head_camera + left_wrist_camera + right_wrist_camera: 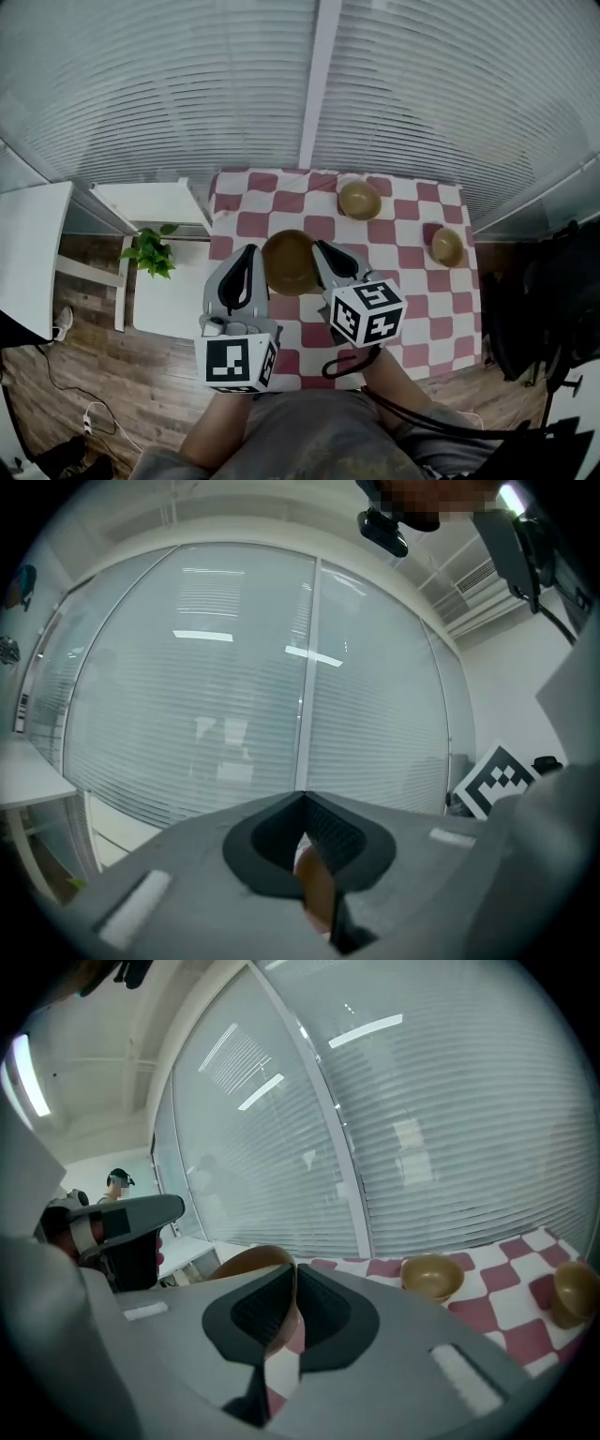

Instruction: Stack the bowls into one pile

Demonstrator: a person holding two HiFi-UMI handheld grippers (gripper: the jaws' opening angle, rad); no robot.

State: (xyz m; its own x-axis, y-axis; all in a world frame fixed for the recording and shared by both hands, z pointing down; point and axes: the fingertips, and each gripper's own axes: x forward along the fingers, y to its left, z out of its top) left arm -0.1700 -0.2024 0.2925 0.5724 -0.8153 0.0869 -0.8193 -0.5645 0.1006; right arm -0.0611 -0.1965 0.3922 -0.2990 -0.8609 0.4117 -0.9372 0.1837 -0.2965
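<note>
Left tongs (246, 270) and right tongs (327, 260) are clamped on 1 round brown, perhaps wooden, bowl (289, 263). They grip its rim at 9 and 3 o'clock.

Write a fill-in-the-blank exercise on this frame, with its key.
The left gripper and right gripper are each shut on the ____ of the held bowl.
____ other bowls rest on the checkered tablecloth.
In the head view, the green plant stands to the ____ of it.
Missing words: rim; two; left.
</note>
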